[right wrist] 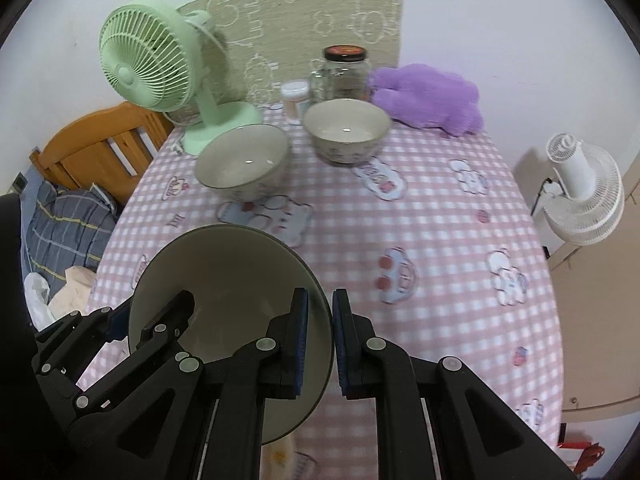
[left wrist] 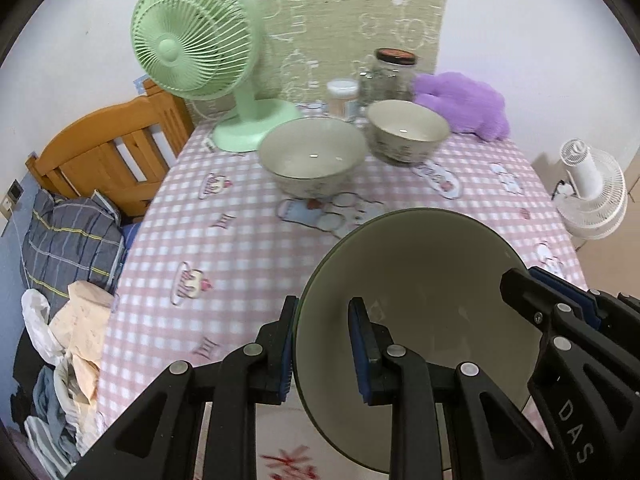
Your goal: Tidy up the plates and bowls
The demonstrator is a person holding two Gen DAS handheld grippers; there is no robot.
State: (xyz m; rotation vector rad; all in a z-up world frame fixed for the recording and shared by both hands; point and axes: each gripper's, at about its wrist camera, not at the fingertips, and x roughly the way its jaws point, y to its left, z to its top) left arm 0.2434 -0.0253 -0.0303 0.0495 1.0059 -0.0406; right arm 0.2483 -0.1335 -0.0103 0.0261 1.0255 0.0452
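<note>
A large cream bowl (left wrist: 420, 280) with a dark rim is held above the near part of the table by both grippers. My left gripper (left wrist: 324, 344) is shut on its left rim. My right gripper (right wrist: 320, 344) is shut on its right rim; it also shows in the left wrist view (left wrist: 552, 304). The bowl also shows in the right wrist view (right wrist: 224, 280). Two more patterned bowls stand at the back of the table: a wide one (left wrist: 310, 154) (right wrist: 242, 166) and a smaller one (left wrist: 406, 130) (right wrist: 346, 130) to its right.
A green fan (left wrist: 200, 52) stands at the back left. A glass jar (left wrist: 390, 74), a small container (left wrist: 342, 96) and a purple plush (left wrist: 464, 104) stand along the back. A wooden bed (left wrist: 108, 152) lies left, a white fan (left wrist: 592, 192) right.
</note>
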